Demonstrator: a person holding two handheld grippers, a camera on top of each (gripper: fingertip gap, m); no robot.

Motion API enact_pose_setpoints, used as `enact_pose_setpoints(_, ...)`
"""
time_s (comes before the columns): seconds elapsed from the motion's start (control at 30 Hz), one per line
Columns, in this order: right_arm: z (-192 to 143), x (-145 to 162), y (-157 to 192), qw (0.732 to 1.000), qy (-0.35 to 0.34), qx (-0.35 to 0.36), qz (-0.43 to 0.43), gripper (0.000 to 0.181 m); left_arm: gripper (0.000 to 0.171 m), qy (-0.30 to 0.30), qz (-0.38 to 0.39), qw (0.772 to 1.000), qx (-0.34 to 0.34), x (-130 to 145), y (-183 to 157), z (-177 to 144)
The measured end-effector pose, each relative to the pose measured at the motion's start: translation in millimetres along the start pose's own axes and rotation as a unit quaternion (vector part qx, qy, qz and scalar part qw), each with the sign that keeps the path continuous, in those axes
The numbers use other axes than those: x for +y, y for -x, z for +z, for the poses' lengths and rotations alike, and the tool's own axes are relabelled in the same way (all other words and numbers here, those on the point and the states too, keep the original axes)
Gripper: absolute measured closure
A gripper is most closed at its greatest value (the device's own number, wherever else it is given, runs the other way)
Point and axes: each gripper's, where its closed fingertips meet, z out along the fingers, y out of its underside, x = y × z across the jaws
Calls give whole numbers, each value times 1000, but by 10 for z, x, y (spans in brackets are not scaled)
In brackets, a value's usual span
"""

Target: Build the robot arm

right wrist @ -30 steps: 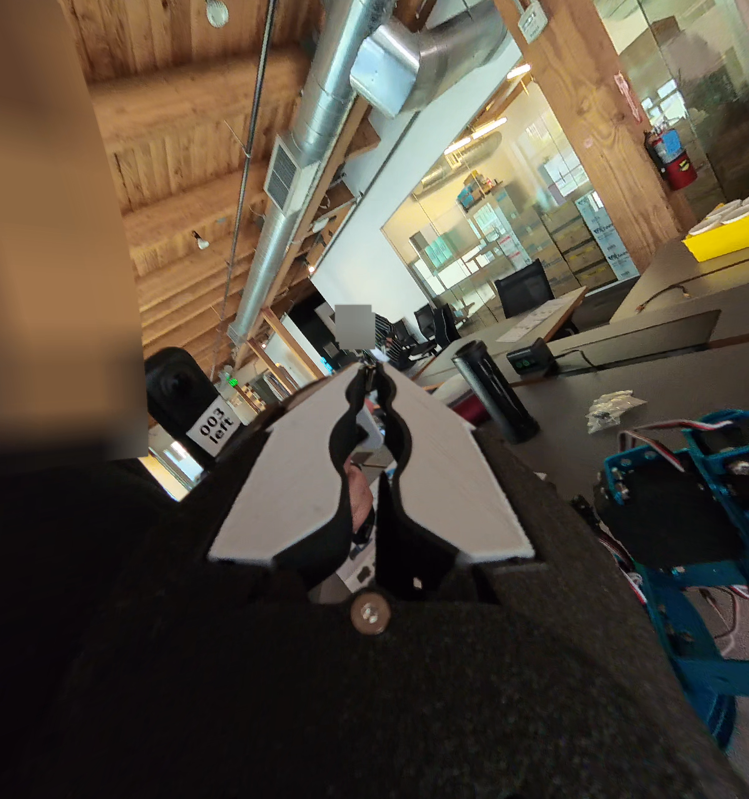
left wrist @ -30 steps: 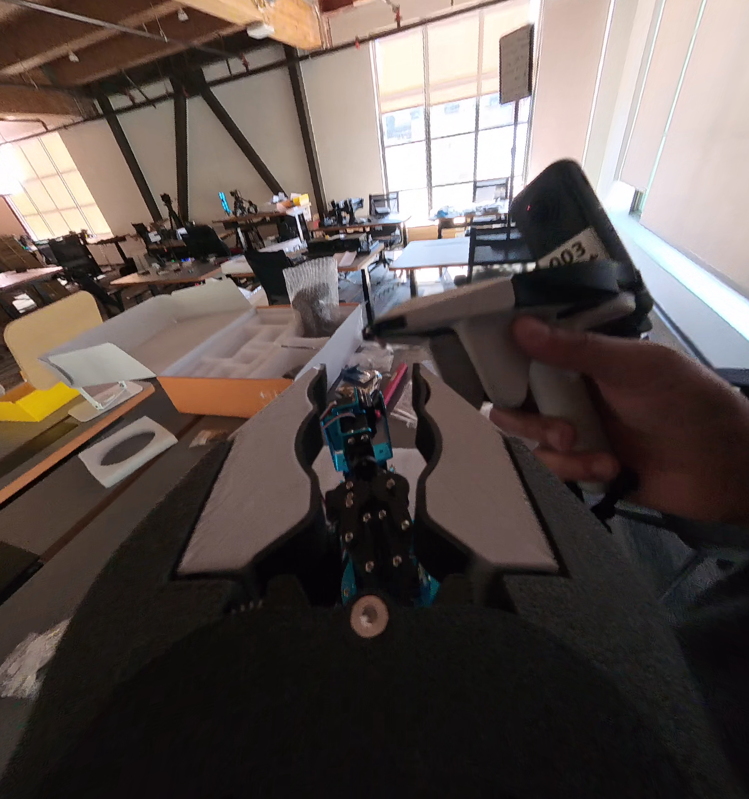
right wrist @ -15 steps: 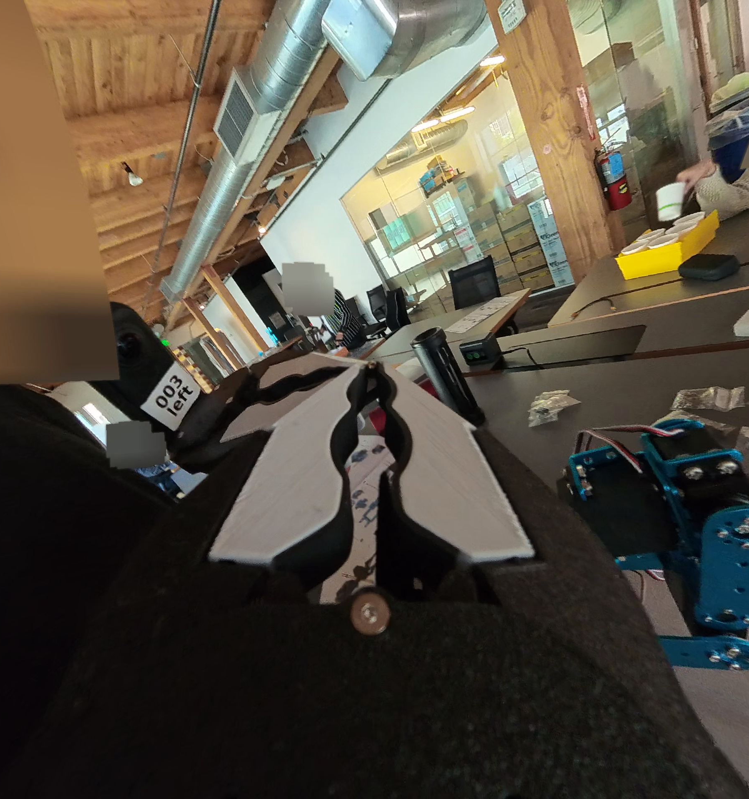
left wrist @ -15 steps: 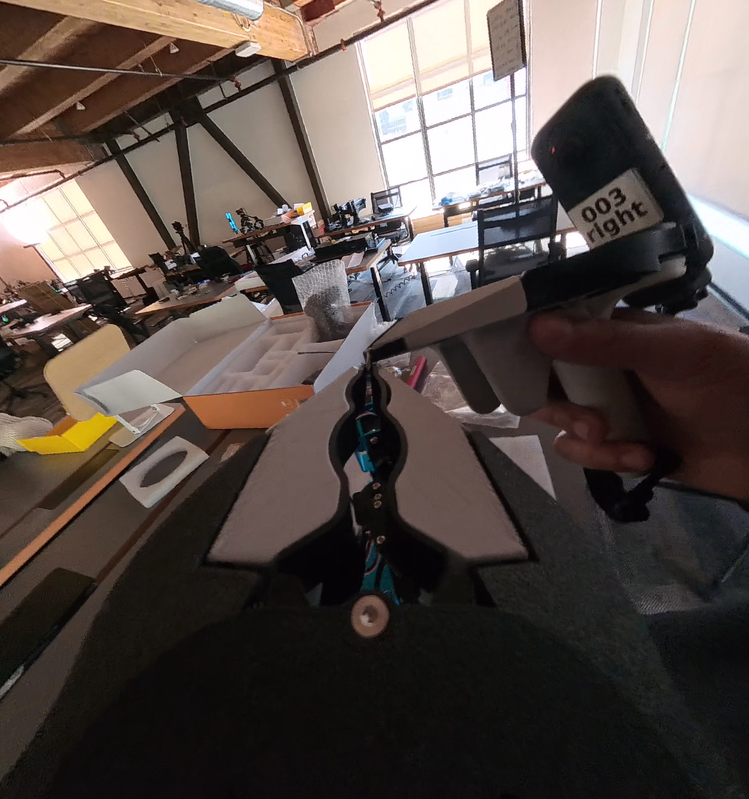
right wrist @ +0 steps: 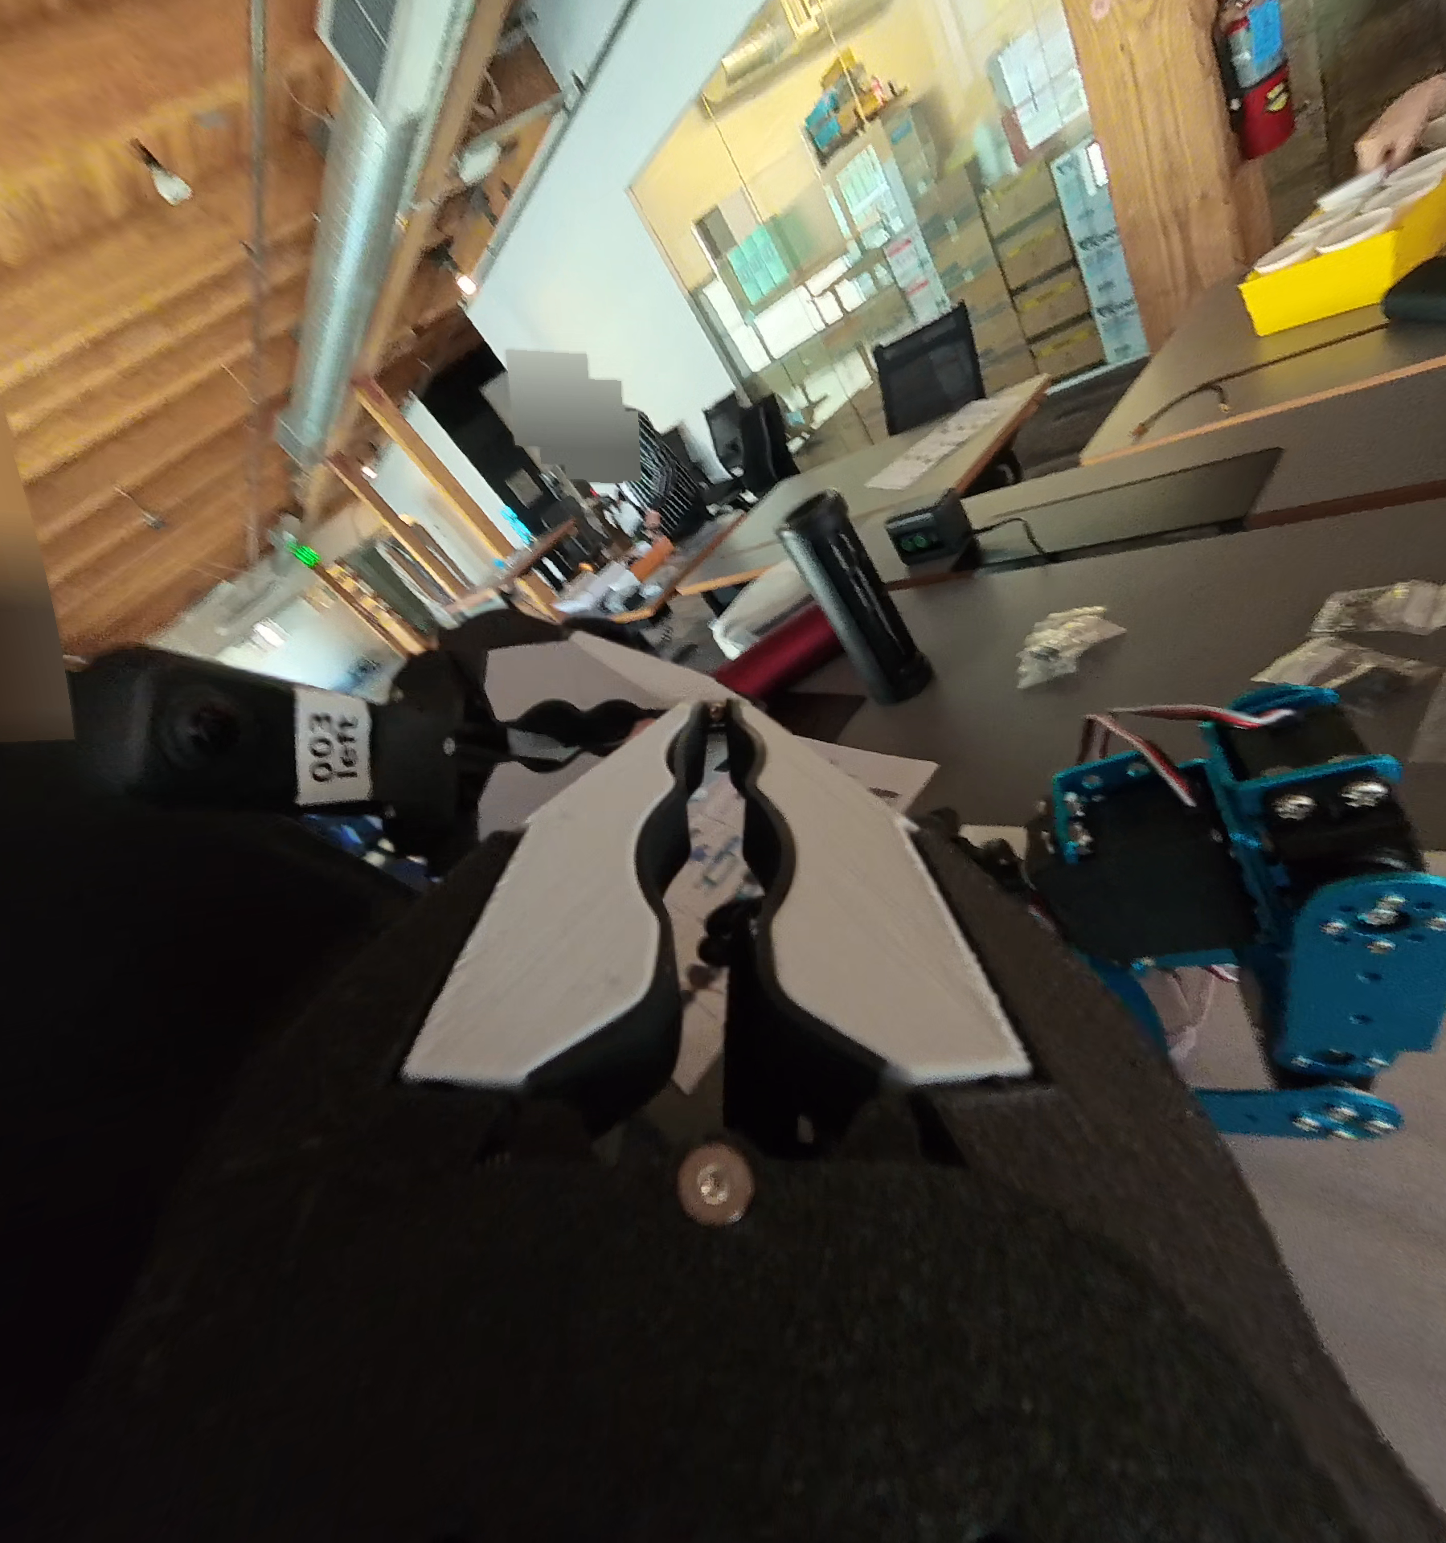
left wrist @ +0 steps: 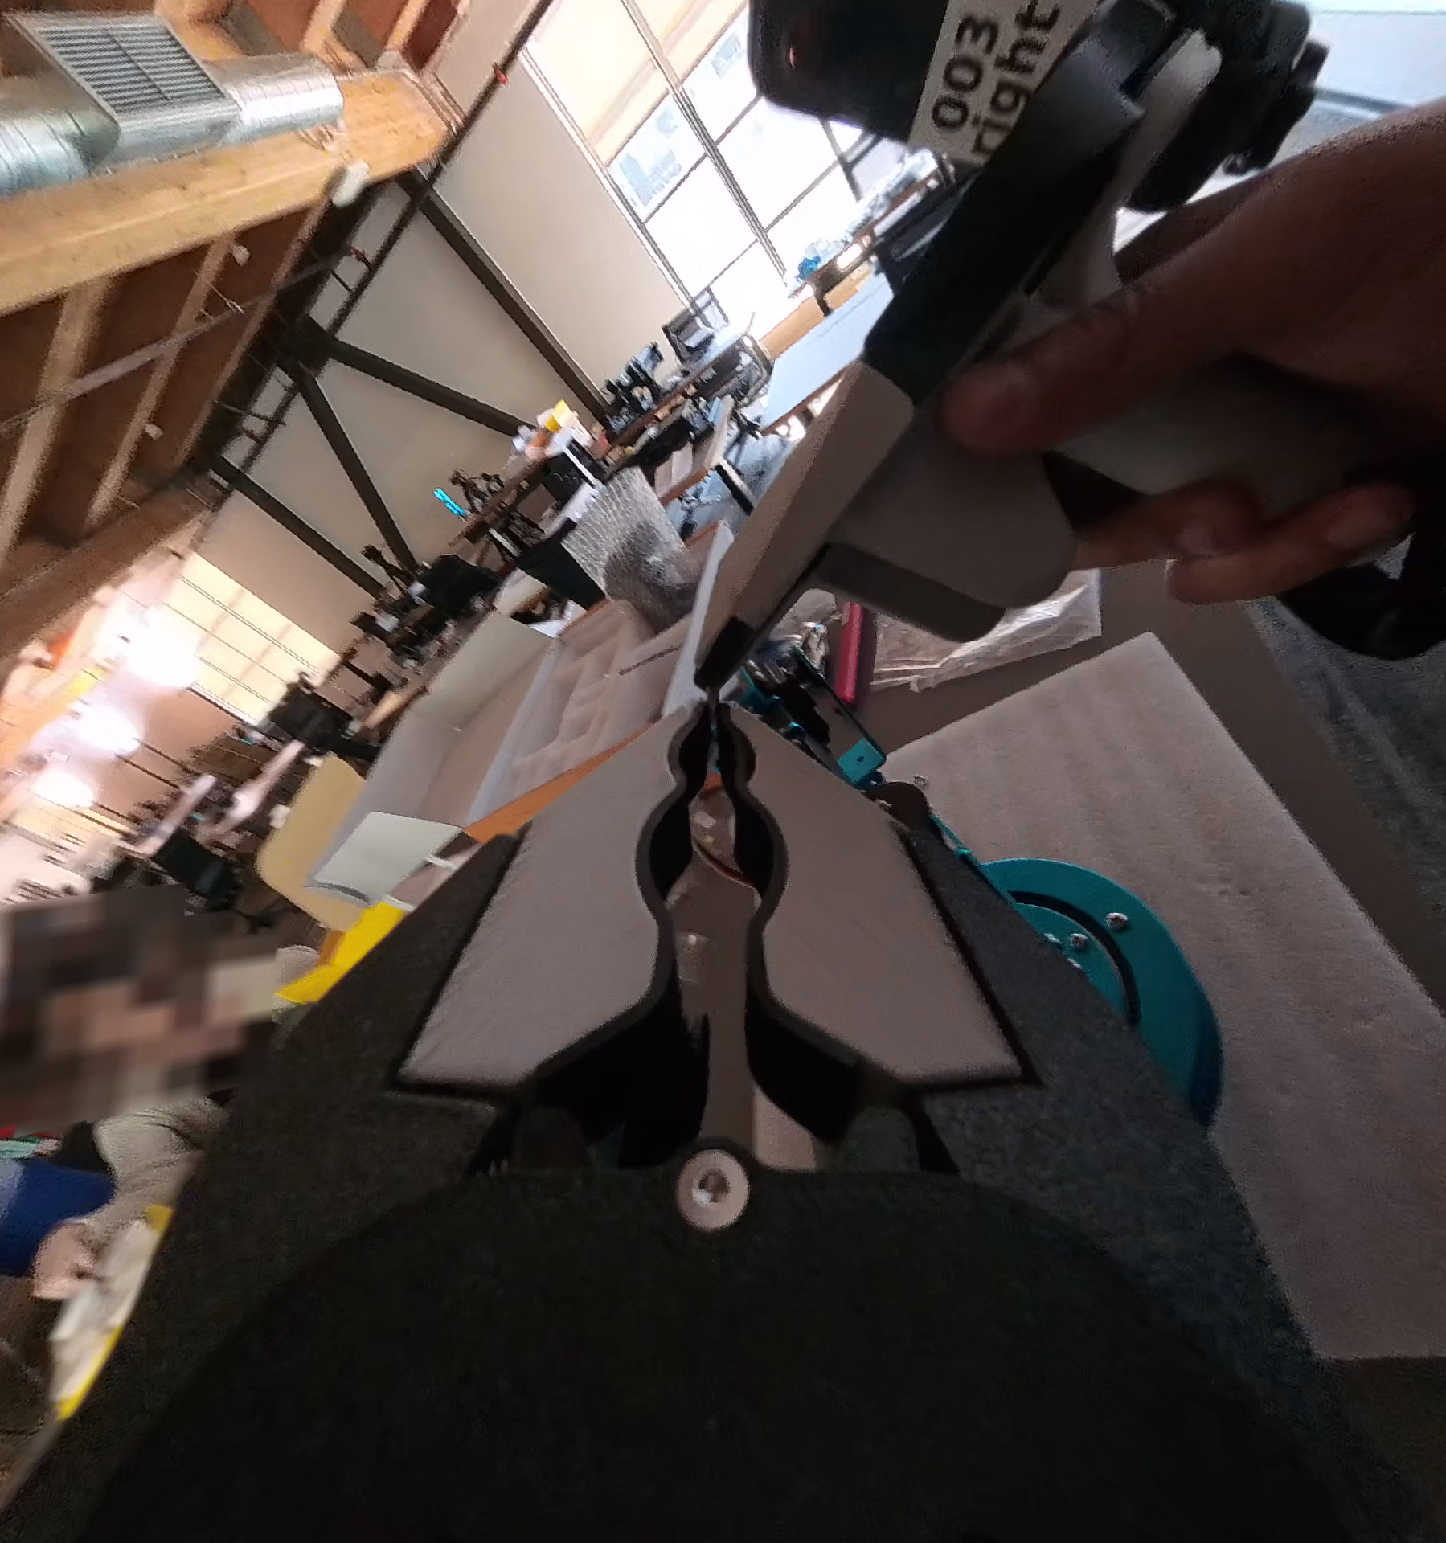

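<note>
Blue robot arm standing on the counter, just right of the right claw. Partly hidden in the left wrist view, where only its round turquoise base and a bracket peek out beside the left claw.

Both claws pressed together at the tips, nose to nose. A tiny glint between the right tips, too small to make out. Both views blurred and strongly tilted. Hand on the right handle cut off at the frame edge.

Changed since a second ago: left claw then apart with the blue arm between its fingers, now closed and off to the arm's left.

Open counter between the arm and a black cylinder, with small plastic bags scattered there. White mat bare to the right of the base. Open box with a white insert close behind the tips.
</note>
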Motion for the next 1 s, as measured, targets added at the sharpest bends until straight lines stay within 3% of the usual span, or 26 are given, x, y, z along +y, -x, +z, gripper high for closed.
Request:
enact_pose_setpoints(0.07, -38, 18, -87, 998, 13, 40, -45, 178, 167, 13, -57, 998, 24, 78, -50, 18)
enact_pose_setpoints(0.13, -165, -7, -268, 986, 31, 109, -122, 178, 142, 27, -132, 989, 60, 196, -118, 12)
enact_pose_setpoints(0.23, -241, 162, -308, 957, 118, 129, -231, 179, 120, 48, -224, 969, 97, 417, -198, -50)
enact_pose_setpoints(0.33, -237, 313, -417, 944, 165, 148, -246, 178, 107, 52, -280, 952, 113, 560, -278, -119)
enact_pose_setpoints(0.47, -193, 351, -506, 949, 163, 148, -227, 179, 93, 66, -328, 932, 137, 650, -452, -133)
enact_pose_setpoints(0.67, -115, 355, -642, 942, 158, 160, -248, 179, 92, 71, -353, 922, 143, 702, -610, -119)
enact_pose_setpoints(1.0, -85, 436, -679, 917, 197, 176, -299, 178, 113, 70, -356, 923, 128, 691, -660, -7)
